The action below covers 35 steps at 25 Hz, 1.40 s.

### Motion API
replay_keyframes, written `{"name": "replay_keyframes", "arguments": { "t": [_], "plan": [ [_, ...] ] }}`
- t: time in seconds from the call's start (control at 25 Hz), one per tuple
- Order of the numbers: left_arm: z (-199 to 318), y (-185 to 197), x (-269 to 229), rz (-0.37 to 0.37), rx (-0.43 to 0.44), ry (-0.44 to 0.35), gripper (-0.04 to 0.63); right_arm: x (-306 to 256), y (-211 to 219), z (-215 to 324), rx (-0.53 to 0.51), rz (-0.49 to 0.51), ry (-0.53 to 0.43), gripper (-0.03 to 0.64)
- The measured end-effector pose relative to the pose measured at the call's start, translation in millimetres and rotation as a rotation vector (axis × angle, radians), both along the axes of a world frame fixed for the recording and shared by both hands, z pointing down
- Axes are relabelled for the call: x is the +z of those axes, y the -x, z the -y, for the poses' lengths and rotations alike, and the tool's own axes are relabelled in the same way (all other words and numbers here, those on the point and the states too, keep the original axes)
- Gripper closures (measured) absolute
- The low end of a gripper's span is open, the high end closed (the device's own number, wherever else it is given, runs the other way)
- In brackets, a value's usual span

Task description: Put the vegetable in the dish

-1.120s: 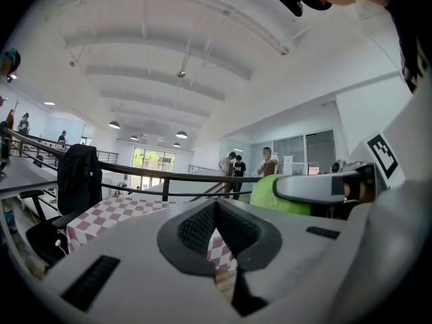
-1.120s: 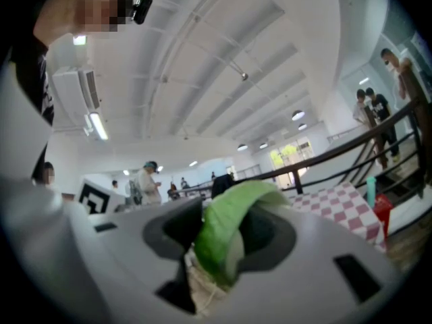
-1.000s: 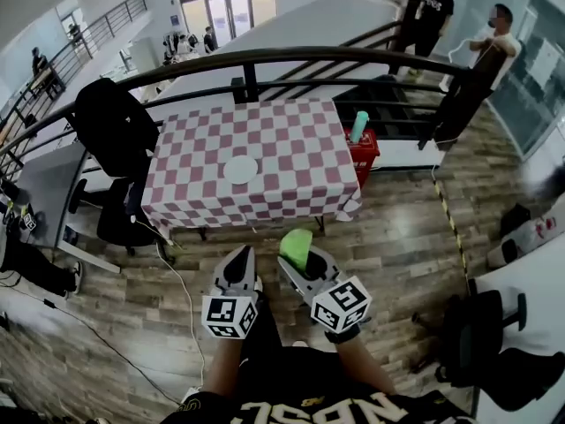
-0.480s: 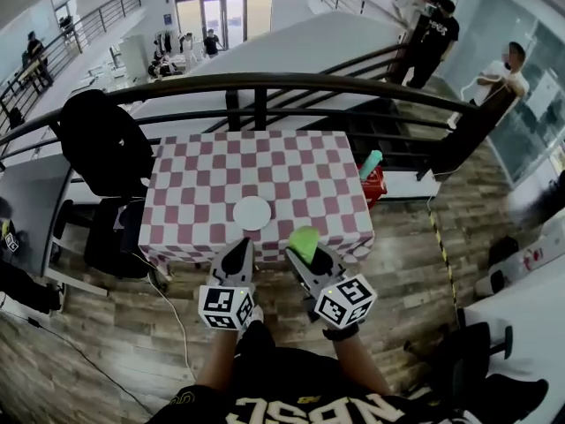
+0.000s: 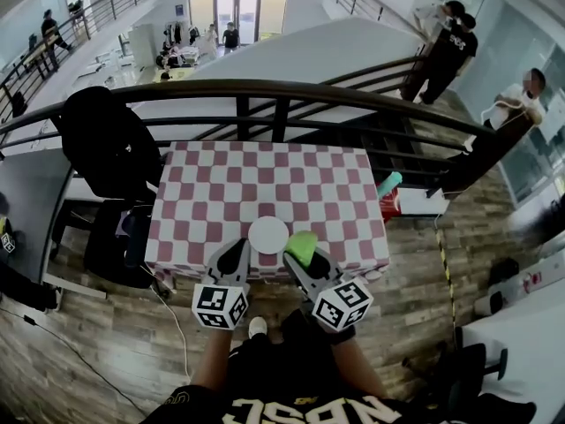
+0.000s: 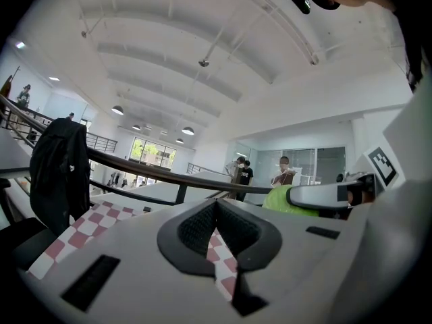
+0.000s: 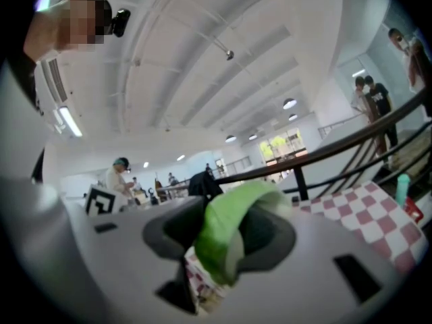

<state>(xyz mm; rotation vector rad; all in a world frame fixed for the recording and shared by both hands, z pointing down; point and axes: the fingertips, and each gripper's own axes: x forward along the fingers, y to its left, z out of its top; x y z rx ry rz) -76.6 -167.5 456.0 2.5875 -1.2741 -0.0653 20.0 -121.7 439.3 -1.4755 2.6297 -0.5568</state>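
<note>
A green leafy vegetable (image 5: 302, 246) is clamped in my right gripper (image 5: 303, 256); in the right gripper view the vegetable (image 7: 226, 238) fills the gap between the dark pads. A round white dish (image 5: 268, 235) sits near the front edge of the red-and-white checked table (image 5: 265, 184), just left of the vegetable. My left gripper (image 5: 234, 256) hangs beside the right one, over the table's front edge below the dish, jaws shut and empty (image 6: 216, 223). From the left gripper view the vegetable (image 6: 287, 201) shows at the right.
A dark curved railing (image 5: 265, 91) runs behind the table. A black chair with a jacket (image 5: 106, 144) stands at the table's left. A red box with a teal bottle (image 5: 388, 193) sits at the right corner. People stand far right (image 5: 455, 47).
The table and dish have come closer; both grippers now reach over the table's front edge, the vegetable still held, now close beside the dish.
</note>
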Motion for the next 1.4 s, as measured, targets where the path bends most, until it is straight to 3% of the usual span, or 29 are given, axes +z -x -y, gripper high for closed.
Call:
{"name": "replay_keyframes", "arguments": {
  "t": [0.44, 0.76, 0.92, 1.12, 1.28, 1.4],
  "plan": [
    [48, -13, 69, 0.063, -0.070, 0.100, 0.575, 66, -37, 50, -0.058, 0.042, 0.115, 0.449],
    [51, -35, 117, 0.063, -0.047, 0.206, 0.575, 143, -60, 48, -0.103, 0.048, 0.310, 0.451],
    [49, -43, 135, 0.140, 0.003, 0.208, 0.575, 170, -61, 43, -0.166, 0.044, 0.382, 0.451],
    [51, -42, 140, 0.179, 0.069, 0.194, 0.574, 190, -61, 49, -0.222, 0.057, 0.403, 0.453],
    [55, -49, 153, 0.267, 0.183, 0.166, 0.571, 202, -57, 72, -0.275, 0.109, 0.400, 0.456],
    [50, -60, 165, 0.365, 0.306, 0.140, 0.524, 214, -49, 86, -0.335, 0.171, 0.421, 0.457]
  ]
}}
